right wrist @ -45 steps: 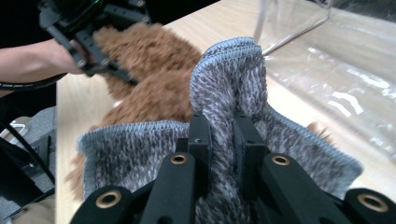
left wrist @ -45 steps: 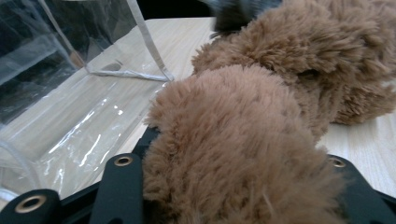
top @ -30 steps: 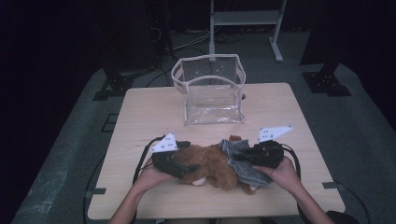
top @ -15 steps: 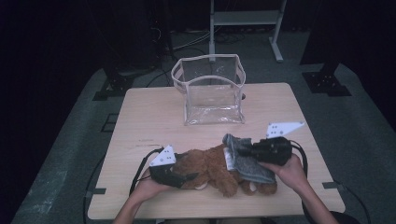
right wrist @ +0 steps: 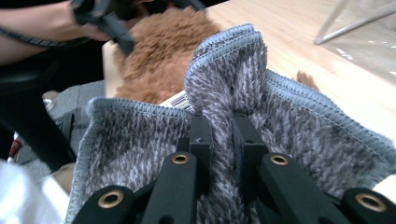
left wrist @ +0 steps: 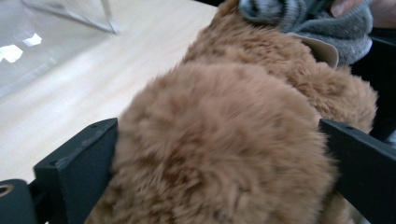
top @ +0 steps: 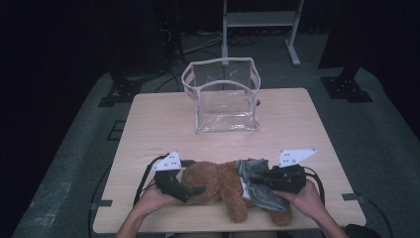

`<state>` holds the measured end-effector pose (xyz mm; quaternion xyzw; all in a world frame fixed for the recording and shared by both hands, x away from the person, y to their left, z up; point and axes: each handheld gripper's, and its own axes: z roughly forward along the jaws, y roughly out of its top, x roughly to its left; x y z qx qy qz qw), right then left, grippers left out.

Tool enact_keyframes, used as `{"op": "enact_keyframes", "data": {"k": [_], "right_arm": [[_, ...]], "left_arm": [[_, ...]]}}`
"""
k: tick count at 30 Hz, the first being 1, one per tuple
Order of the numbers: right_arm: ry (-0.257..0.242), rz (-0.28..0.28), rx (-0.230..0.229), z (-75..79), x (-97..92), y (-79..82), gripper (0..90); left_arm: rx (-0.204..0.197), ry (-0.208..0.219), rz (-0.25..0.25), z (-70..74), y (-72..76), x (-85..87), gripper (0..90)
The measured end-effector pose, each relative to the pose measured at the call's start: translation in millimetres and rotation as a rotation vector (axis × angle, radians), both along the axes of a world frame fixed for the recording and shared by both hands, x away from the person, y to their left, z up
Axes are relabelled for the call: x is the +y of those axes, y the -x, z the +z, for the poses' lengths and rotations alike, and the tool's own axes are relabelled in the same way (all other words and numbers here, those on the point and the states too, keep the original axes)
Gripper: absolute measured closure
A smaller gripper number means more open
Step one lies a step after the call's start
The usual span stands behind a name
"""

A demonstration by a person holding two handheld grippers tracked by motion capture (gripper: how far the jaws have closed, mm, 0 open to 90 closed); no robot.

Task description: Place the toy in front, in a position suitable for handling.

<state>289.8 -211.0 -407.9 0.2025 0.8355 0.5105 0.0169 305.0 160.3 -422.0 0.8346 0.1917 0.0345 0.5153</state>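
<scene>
Left gripper (top: pixel 194 190) jaws wide around brown teddy bear (top: pixel 223 186) lying crosswise, right gripper (right wrist: pixel 219 140) pinching grey cloth (right wrist: pixel 243 93).

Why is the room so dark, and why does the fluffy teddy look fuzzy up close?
High view: light falls on the table, the room behind stays black, and the clear bag shines faintly. Left gripper view: the brown teddy sits so near the lens that its fur blurs. Right gripper view: the grey cloth is sharp, the far table washed out.
</scene>
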Motion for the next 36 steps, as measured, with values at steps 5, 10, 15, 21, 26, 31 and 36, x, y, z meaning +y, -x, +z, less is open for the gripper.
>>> {"op": "enact_keyframes", "data": {"k": [5, 10, 15, 21, 26, 31, 36], "right_arm": [[0.023, 0.032, -0.016, -4.6, -2.3, 18.9, 80.5], [0.031, 0.042, -0.030, -8.0, -3.9, 27.8, 80.5], [0.077, 0.015, -0.101, -4.6, -1.7, 19.0, 80.5], [0.104, -0.035, -0.159, 0.5, -3.8, -1.6, 80.4], [0.022, -0.034, -0.069, 5.4, -14.9, -12.6, 80.0], [-0.103, -0.100, -0.031, 27.4, -31.4, -39.1, 79.5], [-0.049, -0.041, -0.006, 7.9, -9.8, -33.3, 79.7]], "left_arm": [[0.003, -0.026, -0.020, -2.3, 6.2, -3.4, 0.0], [-0.126, -0.110, -0.022, -6.6, 20.7, -7.2, 21.3], [-0.254, -0.085, 0.067, -15.1, 26.8, -13.3, 23.0], [-0.343, -0.098, 0.127, -14.9, 13.8, -24.0, 24.0], [-0.308, -0.065, 0.107, -14.7, 7.3, -22.4, 22.5], [-0.287, -0.046, 0.089, -13.5, 10.7, -20.4, 20.0], [-0.186, -0.006, 0.058, -2.5, 9.7, -12.1, 7.9]]}}
